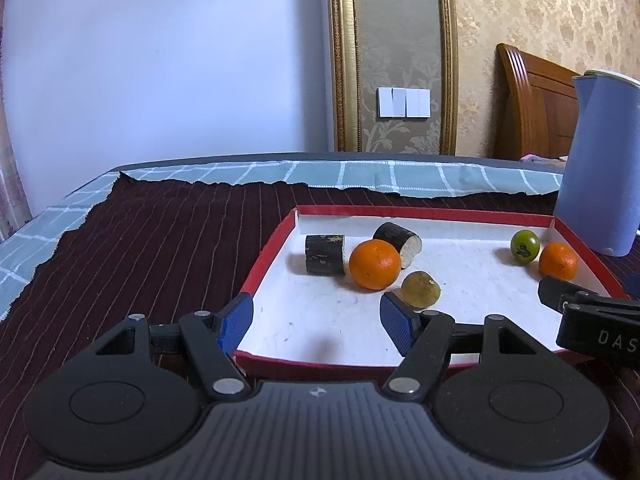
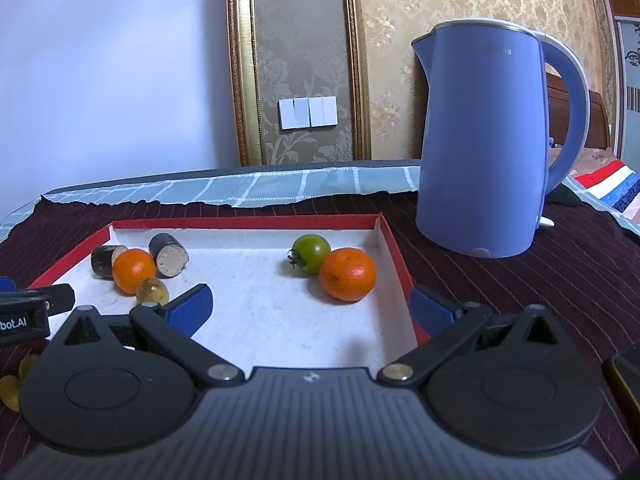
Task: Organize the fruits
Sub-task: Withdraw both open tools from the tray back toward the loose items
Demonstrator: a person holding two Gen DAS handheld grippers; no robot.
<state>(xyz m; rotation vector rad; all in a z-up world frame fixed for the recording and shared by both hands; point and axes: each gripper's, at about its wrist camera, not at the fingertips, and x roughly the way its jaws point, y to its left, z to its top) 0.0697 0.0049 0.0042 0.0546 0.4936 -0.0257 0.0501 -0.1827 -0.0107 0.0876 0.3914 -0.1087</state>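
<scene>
Two hand-held grippers hover at the near edge of a shallow red-rimmed tray [image 1: 272,240] with a white floor, set on a dark striped cloth over the counter. A blue kettle [image 2: 484,140] stands just beyond the tray's far right corner.

The fruit lies in two loose groups inside the tray. On the left, an orange [image 1: 375,264] rests against two short dark sugarcane pieces [image 1: 325,254], with a small yellowish fruit [image 1: 421,289] just in front of it. On the right, a green tomato [image 2: 311,253] touches a second orange [image 2: 347,274] near the tray's right wall.

The left hand-held gripper [image 1: 316,322] is released, its blue pads apart and empty. The yellowish fruit sits just beyond its right pad, not between the pads. The right hand-held gripper [image 2: 310,306] is also released and empty, standing wide, one pad over the tray floor and the other outside the right wall. The second orange lies just ahead of it, roughly in line with the gap.

This looks like the approach before a first pick, with nothing yet lifted. The next move would call for pushing one gripper forward until a fruit sits squarely between the pads, then closing gently, since round fruit may roll away
</scene>
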